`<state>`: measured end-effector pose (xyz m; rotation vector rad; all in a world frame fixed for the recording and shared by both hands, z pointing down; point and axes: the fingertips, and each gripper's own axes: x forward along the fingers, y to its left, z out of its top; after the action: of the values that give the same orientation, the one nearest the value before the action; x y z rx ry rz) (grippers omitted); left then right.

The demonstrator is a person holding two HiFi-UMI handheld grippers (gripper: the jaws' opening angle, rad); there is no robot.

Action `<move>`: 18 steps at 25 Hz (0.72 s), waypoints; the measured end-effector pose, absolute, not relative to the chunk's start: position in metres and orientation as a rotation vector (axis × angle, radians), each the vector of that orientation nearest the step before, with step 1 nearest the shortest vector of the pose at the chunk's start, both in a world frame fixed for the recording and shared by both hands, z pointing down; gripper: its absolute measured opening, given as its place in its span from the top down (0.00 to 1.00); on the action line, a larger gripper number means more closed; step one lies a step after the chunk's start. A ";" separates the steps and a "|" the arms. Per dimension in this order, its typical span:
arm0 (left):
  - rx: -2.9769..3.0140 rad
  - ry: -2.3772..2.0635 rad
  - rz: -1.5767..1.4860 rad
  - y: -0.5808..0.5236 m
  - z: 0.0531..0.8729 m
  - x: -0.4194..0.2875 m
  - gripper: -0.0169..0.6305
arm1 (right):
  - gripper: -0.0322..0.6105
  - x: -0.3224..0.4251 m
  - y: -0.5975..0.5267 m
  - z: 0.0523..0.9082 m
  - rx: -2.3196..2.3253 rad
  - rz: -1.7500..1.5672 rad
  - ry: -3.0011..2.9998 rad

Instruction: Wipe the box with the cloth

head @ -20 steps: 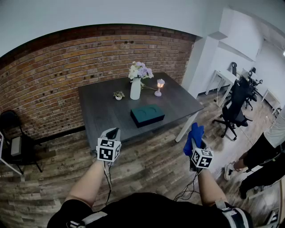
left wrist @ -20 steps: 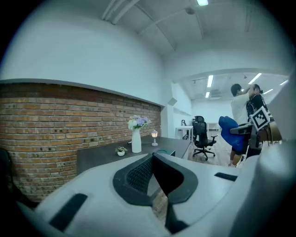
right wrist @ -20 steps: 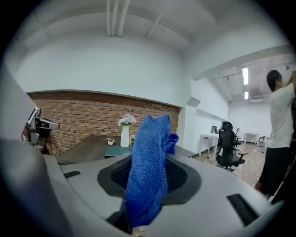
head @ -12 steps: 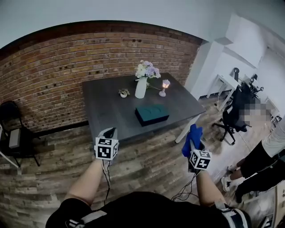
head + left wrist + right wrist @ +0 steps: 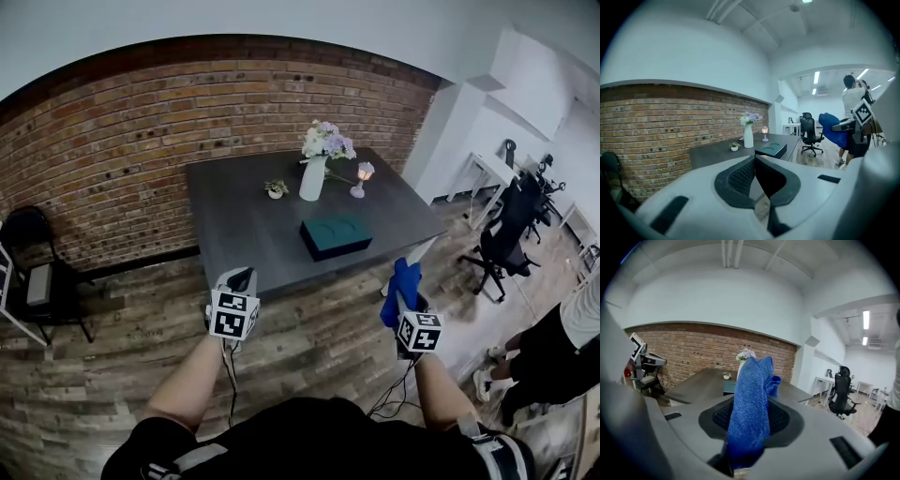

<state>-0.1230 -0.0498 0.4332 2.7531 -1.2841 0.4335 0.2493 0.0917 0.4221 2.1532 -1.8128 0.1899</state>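
A dark teal box (image 5: 336, 236) lies near the front edge of the dark grey table (image 5: 244, 225). Both grippers hang over the wooden floor, short of the table. My left gripper (image 5: 241, 276) is shut with nothing in it; in the left gripper view its jaws (image 5: 753, 159) meet at the tips, with the box (image 5: 771, 149) far ahead. My right gripper (image 5: 409, 302) is shut on a blue cloth (image 5: 405, 279), which stands up out of the jaws. In the right gripper view the cloth (image 5: 751, 404) hides most of the box (image 5: 728, 388).
A white vase of flowers (image 5: 313, 176), a small potted plant (image 5: 275, 189) and a candle lamp (image 5: 360, 178) stand at the table's back. A black chair (image 5: 36, 281) is at the left wall. At right are an office chair (image 5: 511, 234) and a person (image 5: 562, 337).
In the head view the table and box have shifted to the right and a little nearer. Both grippers hold the same stance, and the cloth stays in the right one.
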 end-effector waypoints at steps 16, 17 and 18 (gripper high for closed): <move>2.561 -1.296 0.560 -0.115 0.497 -0.105 0.96 | 0.73 0.177 -0.064 0.495 1.607 0.214 -2.090; 2.561 -1.309 0.571 -0.126 0.495 -0.100 0.96 | 0.73 0.169 -0.077 0.501 1.551 0.214 -2.117; 2.557 -1.322 0.577 -0.137 0.493 -0.094 0.96 | 0.73 0.157 -0.087 0.507 1.477 0.201 -2.148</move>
<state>-0.0944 -0.1374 0.4931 2.5572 -1.3220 0.5769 0.1571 -0.0865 0.5070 1.4772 -2.1482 0.2013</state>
